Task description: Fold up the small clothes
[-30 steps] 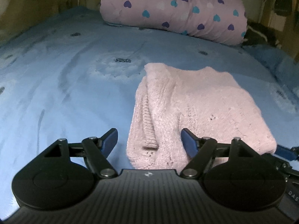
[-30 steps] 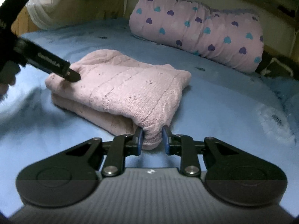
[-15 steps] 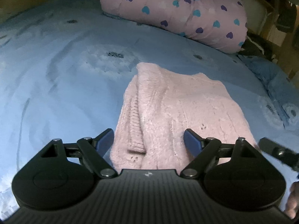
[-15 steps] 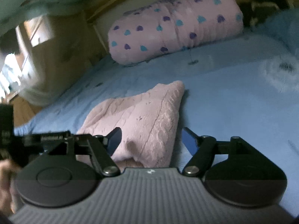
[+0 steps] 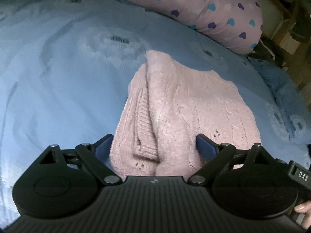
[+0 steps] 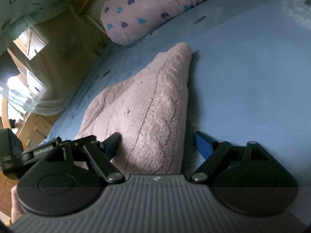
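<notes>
Blue bedding covers the whole bed and is seen wrinkled and patterned with pale flower prints; on it, near the middle, a folded pink knit sweater is laid flat in a compact bundle. Closest to the left wrist camera, the left gripper is held low over the near end of the sweater, its blue-padded fingers spread wide; the jaws are released, with the sweater's near edge lying between them and nothing pinched; a ribbed cuff or hem is seen tucked along the bundle's left side. At the lower right of that view, part of the other tool's black body and a fingertip of the person are visible. In the right wrist view, which is strongly tilted, the right gripper is likewise held with its jaws released and wide apart; the sweater passes between them, the left finger resting on or just above the knit and the right finger hanging over bare bedding beside the folded edge. Beyond the sweater, toward the far edge of the bed, a pink pillow with blue and purple hearts is laid against the headboard side; it is well apart from the sweater. Farther off, wooden furniture and a pale curtain are dimly seen.
</notes>
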Demonstrator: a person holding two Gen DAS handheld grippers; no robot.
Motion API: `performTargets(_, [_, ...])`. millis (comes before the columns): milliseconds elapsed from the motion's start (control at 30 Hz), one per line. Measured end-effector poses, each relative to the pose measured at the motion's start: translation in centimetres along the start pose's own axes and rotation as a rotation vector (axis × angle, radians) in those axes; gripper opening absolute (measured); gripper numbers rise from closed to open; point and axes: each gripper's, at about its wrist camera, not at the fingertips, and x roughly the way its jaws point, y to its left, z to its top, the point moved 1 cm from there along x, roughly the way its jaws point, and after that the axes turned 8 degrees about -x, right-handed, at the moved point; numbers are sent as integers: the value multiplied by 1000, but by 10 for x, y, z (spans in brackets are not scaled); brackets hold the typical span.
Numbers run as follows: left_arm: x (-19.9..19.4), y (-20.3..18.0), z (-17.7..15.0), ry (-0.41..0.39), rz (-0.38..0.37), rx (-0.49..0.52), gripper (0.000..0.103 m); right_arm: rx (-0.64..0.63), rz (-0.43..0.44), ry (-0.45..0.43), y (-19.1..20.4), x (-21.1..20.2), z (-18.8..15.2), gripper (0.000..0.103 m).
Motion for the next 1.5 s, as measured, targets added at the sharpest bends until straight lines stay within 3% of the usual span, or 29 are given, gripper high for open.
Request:
performTargets(267, [9,1,-2,6,-66,16,96,26,49,-42,-3,3,-6,85])
performTargets(533, [18,-5,-4,18,-128,14,95,66,91,-30,3,15,-2,85])
performTargets(733, [16,-6,-5,26,-152,-4,82,60,55,-34,9,18,-4,75])
performTargets(900, [12,0,-2,53,-218,-60,57,86,48,-51,7,17,-6,64])
performTargets(1000, [7,3,1,58,-255,-69,49,96,54,-55,11,15,-3,57])
performTargets(1300, [-13,-5,-6,115,-346,-115,47,60,71,-77,37,-18,13,52])
performTargets(1500, [-40,-32,-40,179,-394,-87,47,55,40,-58,37,-64,8,52])
